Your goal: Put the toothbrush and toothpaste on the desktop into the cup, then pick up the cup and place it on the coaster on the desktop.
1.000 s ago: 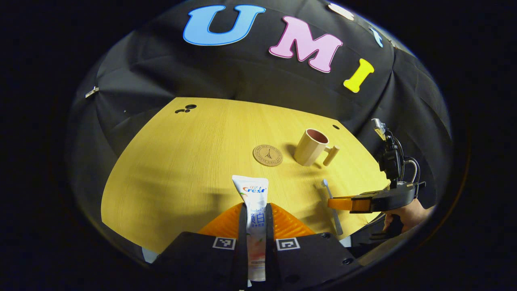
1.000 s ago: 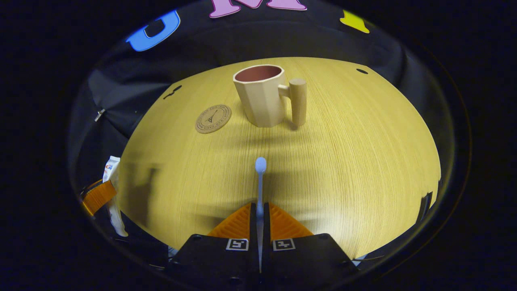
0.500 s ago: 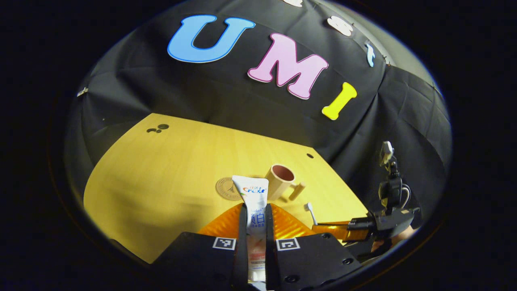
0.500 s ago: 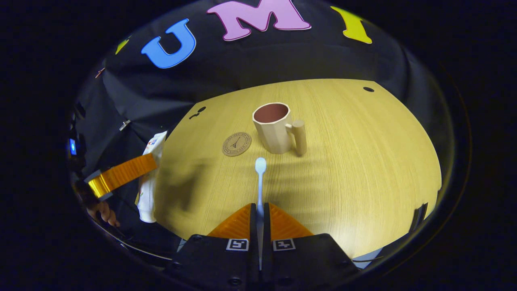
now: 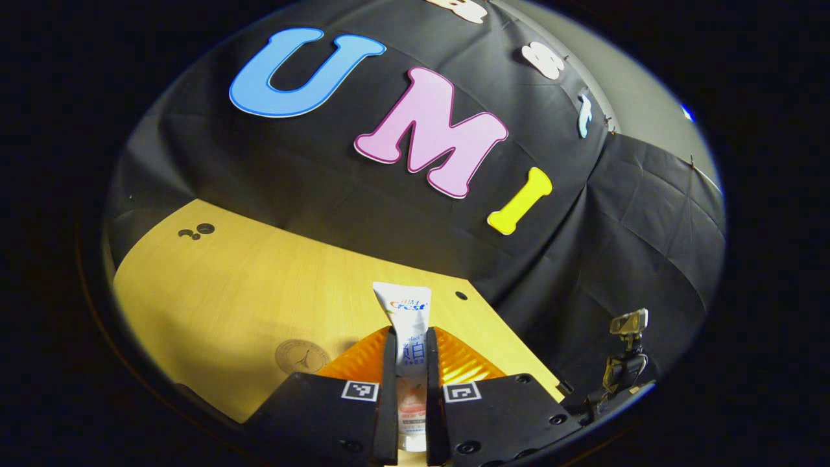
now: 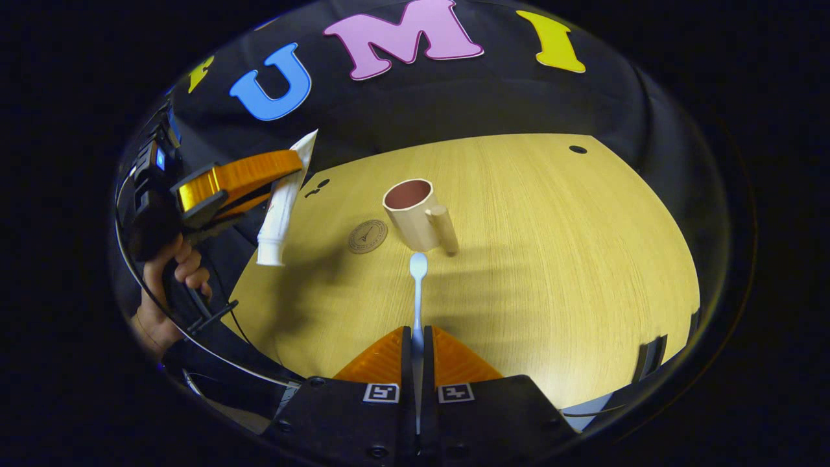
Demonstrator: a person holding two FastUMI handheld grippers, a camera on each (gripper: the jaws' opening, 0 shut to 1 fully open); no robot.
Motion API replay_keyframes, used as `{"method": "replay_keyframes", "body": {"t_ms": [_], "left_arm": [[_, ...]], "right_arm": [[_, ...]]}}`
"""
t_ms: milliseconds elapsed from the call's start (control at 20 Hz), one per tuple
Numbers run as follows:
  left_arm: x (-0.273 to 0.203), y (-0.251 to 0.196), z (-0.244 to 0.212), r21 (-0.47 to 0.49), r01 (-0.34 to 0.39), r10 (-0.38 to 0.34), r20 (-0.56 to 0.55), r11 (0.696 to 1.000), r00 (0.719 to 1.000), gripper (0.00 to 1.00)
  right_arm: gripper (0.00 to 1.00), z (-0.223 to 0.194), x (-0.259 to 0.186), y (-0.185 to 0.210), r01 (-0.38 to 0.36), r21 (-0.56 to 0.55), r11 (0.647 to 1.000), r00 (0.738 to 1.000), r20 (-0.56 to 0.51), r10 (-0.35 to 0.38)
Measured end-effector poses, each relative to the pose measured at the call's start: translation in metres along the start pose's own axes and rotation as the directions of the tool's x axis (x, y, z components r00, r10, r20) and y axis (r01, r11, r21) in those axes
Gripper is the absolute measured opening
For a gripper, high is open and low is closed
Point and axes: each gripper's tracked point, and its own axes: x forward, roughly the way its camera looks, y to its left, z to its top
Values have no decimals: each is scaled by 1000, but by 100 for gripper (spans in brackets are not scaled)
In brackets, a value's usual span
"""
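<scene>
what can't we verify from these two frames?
- Toothpaste cap end: hidden between the left gripper fingers in the left gripper view.
- Toothbrush handle: hidden between the right gripper fingers, right gripper view.
- Cup bottom inside: too small and shadowed.
- Coaster near edge: covered by the gripper body, left gripper view.

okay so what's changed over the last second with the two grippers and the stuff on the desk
Both grippers rose off the light wooden desktop. The left gripper lifted the white toothpaste tube high and tipped it steeply; the right gripper raised the pale blue toothbrush. The beige cup and round cork coaster stayed put; both grips stayed shut.
</scene>
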Motion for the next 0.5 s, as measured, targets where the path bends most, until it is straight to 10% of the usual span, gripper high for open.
{"method": "replay_keyframes", "body": {"t_ms": [500], "left_arm": [[66,-20,29,-3,60,-59,160,998,985,22]], "right_arm": [[7,-15,-12,-22,-51,4,999,998,-43,51]]}}
